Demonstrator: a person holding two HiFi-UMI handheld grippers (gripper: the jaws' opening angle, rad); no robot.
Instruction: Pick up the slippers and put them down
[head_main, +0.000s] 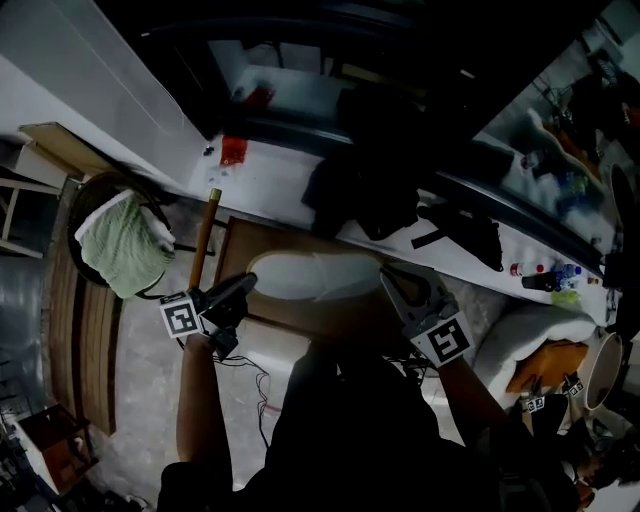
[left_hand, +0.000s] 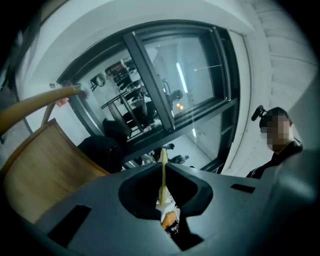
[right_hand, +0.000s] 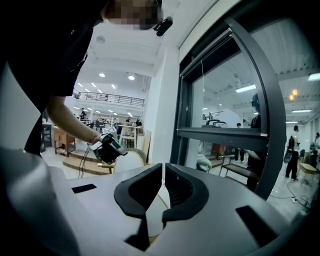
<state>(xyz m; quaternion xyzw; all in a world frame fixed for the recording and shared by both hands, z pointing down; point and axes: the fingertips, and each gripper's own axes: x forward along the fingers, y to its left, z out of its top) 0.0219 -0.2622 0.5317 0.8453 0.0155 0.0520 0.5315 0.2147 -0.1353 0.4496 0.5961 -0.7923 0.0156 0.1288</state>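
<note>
Slippers (head_main: 315, 275): a pale, flat oval that reads as one piece; whether two lie stacked I cannot tell. I judge them thin, light and soft. They would likely sag or fold in the middle if taken at one end only, and the thin rim could slide out of a weak pinch. The sound hold is on the rim at both ends. Position: strung roughly level between my two tongs, apparently held clear of the brown wooden board (head_main: 236, 250) below them. Left tongs (head_main: 246, 286): closed on the left end, with the slippers' cream edge (left_hand: 162, 177) standing upright in the slit between the jaws. Right tongs (head_main: 390, 278): closed on the right end, with the slippers' pale rim (right_hand: 156, 210) filling the narrow gap between the jaws. Surroundings: a dark-framed window (left_hand: 150, 82) lies ahead of the left tongs. A green cloth bundle (head_main: 120, 250) sits well off to the left of the left tongs, apart from the work.
</note>
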